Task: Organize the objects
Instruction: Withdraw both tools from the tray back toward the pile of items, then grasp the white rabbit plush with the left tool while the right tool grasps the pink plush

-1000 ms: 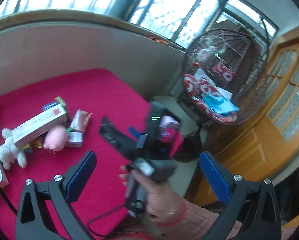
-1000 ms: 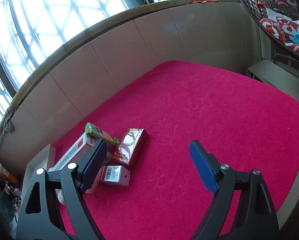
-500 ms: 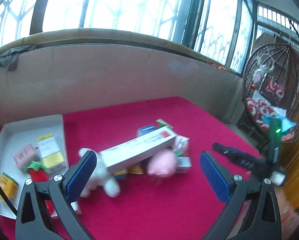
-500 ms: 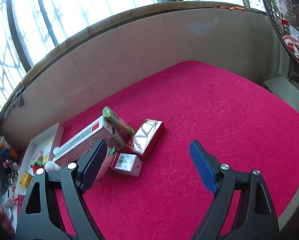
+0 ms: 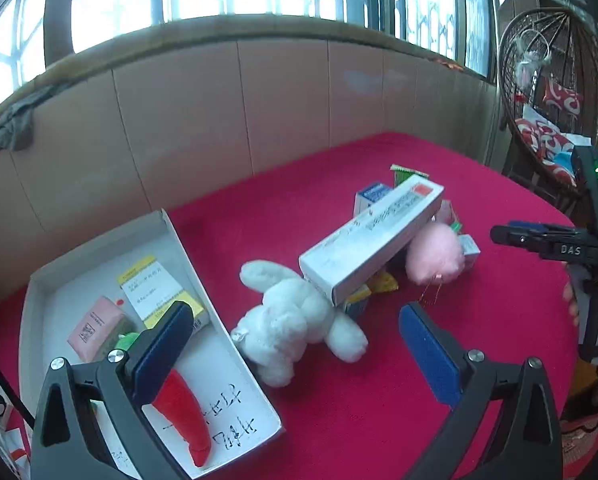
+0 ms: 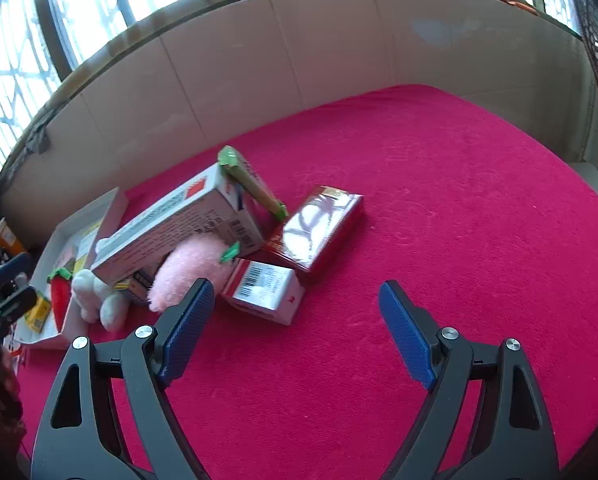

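Note:
A pile lies on the red cloth: a long white carton [image 5: 373,236] [image 6: 171,224] resting over a white plush rabbit [image 5: 295,320] [image 6: 97,292] and a pink plush [image 5: 435,252] [image 6: 191,264], with a shiny red pack [image 6: 315,228], a small white and red box [image 6: 265,288] and a green packet [image 6: 251,182]. A white tray [image 5: 223,336] at the left holds a red plush strawberry [image 5: 183,412] and several small boxes. My left gripper [image 5: 295,352] is open and empty over the tray's right wall and the rabbit. My right gripper [image 6: 295,328] is open and empty, just in front of the small box.
A beige padded wall [image 5: 219,120] runs behind the cloth, under windows. A wicker hanging chair [image 5: 555,92] with red cushions stands at the right. The right-hand gripper tool [image 5: 555,240] shows at the right edge of the left wrist view. Bare red cloth [image 6: 459,200] lies right of the pile.
The left gripper has swung left from the wicker chair towards the pile and tray. The right gripper has turned left and moved closer to the pile. Both stayed open.

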{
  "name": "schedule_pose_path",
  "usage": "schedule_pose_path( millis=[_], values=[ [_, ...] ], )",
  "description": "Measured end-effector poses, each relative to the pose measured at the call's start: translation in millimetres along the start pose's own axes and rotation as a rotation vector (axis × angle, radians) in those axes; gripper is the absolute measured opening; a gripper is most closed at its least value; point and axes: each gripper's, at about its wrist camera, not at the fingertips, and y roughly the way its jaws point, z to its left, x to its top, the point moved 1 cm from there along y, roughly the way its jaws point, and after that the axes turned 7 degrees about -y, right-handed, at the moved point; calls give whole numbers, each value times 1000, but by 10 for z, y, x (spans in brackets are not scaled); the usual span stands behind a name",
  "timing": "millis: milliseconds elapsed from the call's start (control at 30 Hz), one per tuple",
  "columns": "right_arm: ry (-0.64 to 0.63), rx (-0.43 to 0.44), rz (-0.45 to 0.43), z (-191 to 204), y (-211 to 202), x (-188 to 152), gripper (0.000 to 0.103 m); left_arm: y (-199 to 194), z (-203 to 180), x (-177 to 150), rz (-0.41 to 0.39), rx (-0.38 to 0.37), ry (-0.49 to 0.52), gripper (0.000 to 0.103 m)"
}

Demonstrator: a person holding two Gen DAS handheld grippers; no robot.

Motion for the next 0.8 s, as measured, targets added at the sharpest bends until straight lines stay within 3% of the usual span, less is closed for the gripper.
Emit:
schedule_pose_path(
  millis=[167,400,633,767,800],
  values=[
    [-191,34,-18,330,70,106,85,181,-25,-43,59,-1,88,103],
    [-338,77,-10,770,347,218,85,447,-68,7,136,18,165,103],
    [-419,14,36,999,642,183,85,711,-173,19,212,36,265,103],
    [-435,11,42,996,664,159,84,853,-197,-37,296,40,262,103],
    [-435,10,39,978,649,152,80,881,-203,-54,314,37,257,103]
  ],
)
